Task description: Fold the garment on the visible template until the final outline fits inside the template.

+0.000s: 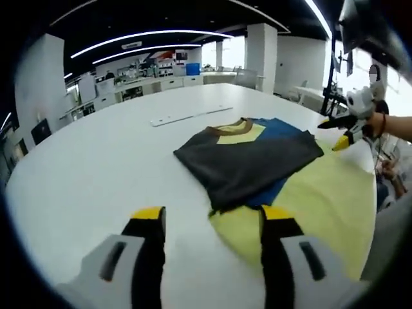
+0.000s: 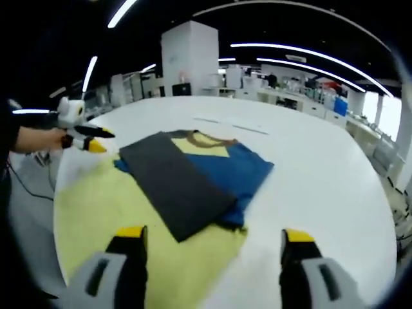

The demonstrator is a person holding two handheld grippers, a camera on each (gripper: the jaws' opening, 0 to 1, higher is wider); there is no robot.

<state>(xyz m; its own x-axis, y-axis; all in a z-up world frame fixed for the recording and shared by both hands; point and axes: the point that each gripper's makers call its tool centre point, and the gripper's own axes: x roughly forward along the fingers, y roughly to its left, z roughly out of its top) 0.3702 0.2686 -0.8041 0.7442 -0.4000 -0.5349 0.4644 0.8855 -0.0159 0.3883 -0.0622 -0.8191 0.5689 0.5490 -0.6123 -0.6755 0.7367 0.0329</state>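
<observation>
The left gripper hangs with its yellow-tipped fingers spread wide above the surface, holding nothing. The right gripper is likewise parted and empty over the surface, a hand gripping its handle.

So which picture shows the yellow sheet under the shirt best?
The right gripper view: the yellow sheet spreads wide beside the shirt, with a long curved edge showing. The left gripper view shows the sheet too, but partly behind a claw finger.

Blue-and-grey garment, yellow template, white table.
</observation>
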